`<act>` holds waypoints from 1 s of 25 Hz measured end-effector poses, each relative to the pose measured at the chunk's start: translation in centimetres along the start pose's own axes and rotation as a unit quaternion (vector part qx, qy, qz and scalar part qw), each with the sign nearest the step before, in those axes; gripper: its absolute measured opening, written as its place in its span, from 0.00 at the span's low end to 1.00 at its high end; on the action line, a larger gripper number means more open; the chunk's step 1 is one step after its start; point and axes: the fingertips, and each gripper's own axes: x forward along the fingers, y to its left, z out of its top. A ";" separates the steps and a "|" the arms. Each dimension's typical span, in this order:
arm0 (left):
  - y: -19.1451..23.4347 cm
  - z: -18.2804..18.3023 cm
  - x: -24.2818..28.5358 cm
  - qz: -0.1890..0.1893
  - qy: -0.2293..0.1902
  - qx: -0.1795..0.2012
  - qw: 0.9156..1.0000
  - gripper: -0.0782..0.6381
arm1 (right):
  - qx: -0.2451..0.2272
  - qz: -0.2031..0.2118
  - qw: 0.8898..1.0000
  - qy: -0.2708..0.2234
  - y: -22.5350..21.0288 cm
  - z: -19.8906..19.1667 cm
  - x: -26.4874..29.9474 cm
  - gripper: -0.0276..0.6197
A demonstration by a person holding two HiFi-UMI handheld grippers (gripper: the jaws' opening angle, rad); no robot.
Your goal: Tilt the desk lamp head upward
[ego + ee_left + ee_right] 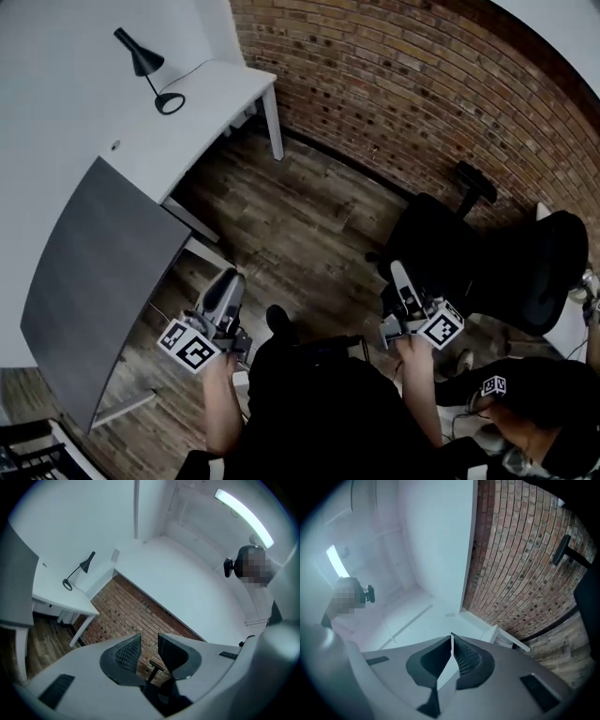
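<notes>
The black desk lamp [142, 60] stands on the white desk [220, 94] at the far upper left, its cone head angled down over a ring base [170, 103]. In the left gripper view the lamp [80, 568] is small and far off to the left. My left gripper [231, 279] is held low over the wood floor, far from the desk; its jaws [149, 643] stand apart with nothing between them. My right gripper [397, 270] hangs near the black chair, and its jaws [451, 640] are pressed together and empty.
A grey slanted panel [94, 272] stands between my left gripper and the white desk. Two black office chairs [441, 244] [539, 267] stand at the right by the brick wall [422, 84]. Another person [525, 403] is at the lower right.
</notes>
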 end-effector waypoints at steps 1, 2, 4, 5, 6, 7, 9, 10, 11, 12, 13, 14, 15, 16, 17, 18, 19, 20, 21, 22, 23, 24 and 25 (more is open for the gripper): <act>1.2 1.8 0.7 -0.004 -0.008 0.008 1.000 0.26 | -0.012 -0.001 1.000 0.003 -0.2 0.2 2.3 0.06; 2.3 3.4 1.2 -0.007 -0.020 0.013 1.000 0.26 | -0.022 -0.003 1.000 0.008 -0.4 0.4 4.6 0.06; 3.8 5.6 1.7 -0.010 -0.039 0.014 0.999 0.26 | -0.027 -0.007 0.999 0.021 -0.4 0.4 8.5 0.06; 4.5 6.2 1.6 -0.009 -0.041 0.013 0.999 0.26 | -0.023 -0.010 0.999 0.026 -0.2 0.1 10.0 0.06; 5.3 6.7 1.5 -0.006 -0.040 0.012 0.999 0.26 | -0.021 -0.013 0.999 0.031 0.0 -0.4 11.3 0.06; 6.2 7.1 1.4 -0.003 -0.039 0.011 0.999 0.26 | -0.020 -0.015 0.999 0.037 0.1 -1.0 12.5 0.06; 8.2 8.2 1.3 0.004 -0.040 0.005 0.999 0.26 | -0.015 -0.020 0.999 0.047 -0.1 -2.3 14.8 0.06; 9.0 8.7 1.2 0.008 -0.041 0.001 0.999 0.26 | -0.011 -0.023 0.998 0.051 -0.4 -3.0 15.8 0.06; 9.8 9.1 1.3 0.011 -0.041 -0.002 0.999 0.26 | -0.008 -0.025 0.998 0.055 -0.7 -3.5 16.8 0.06; 10.4 9.5 1.4 0.014 -0.040 -0.004 0.999 0.26 | -0.006 -0.025 0.998 0.058 -1.0 -3.9 17.7 0.06; 10.9 9.8 1.7 0.015 -0.038 -0.004 0.999 0.26 | -0.002 -0.024 0.998 0.060 -1.3 -4.2 18.6 0.06; 11.3 10.1 2.0 0.017 -0.035 -0.003 0.999 0.26 | 0.003 -0.024 0.998 0.063 -1.8 -4.5 19.5 0.06; 11.7 10.3 2.3 0.020 -0.032 -0.003 0.999 0.26 | 0.008 -0.024 0.998 0.065 -2.2 -4.8 20.3 0.06; 12.0 10.5 2.8 0.023 -0.029 -0.002 0.999 0.26 | 0.012 -0.022 0.997 0.068 -2.8 -4.9 21.1 0.06; 12.5 10.6 3.3 0.027 -0.028 0.000 0.999 0.26 | 0.016 -0.019 0.997 0.070 -3.4 -5.0 22.1 0.06; 13.0 10.7 4.0 0.030 -0.027 0.003 0.999 0.26 | 0.021 -0.014 0.997 0.073 -4.3 -5.1 23.1 0.06; 13.6 10.7 4.7 0.035 -0.025 0.005 0.999 0.26 | 0.027 -0.009 0.997 0.076 -5.3 -5.3 24.2 0.06; 14.4 10.7 5.5 0.042 -0.023 0.007 0.999 0.26 | 0.035 -0.006 0.996 0.080 -6.4 -5.5 25.3 0.06; 15.2 10.7 6.3 0.050 -0.020 0.008 0.999 0.26 | 0.044 -0.003 0.995 0.085 -7.6 -5.8 26.4 0.06; 16.1 10.7 7.1 0.060 -0.017 0.007 0.998 0.26 | 0.053 0.001 0.994 0.092 -8.8 -6.0 27.6 0.06; 17.0 10.9 8.1 0.069 -0.016 0.007 0.997 0.26 | 0.060 0.007 0.993 0.098 -9.9 -6.0 28.9 0.06; 17.9 11.3 9.2 0.078 -0.016 0.006 0.997 0.26 | 0.067 0.013 0.992 0.103 -10.9 -5.7 30.4 0.06; 18.6 11.7 10.4 0.087 -0.017 0.005 0.996 0.26 | 0.073 0.020 0.991 0.107 -11.9 -5.3 31.9 0.06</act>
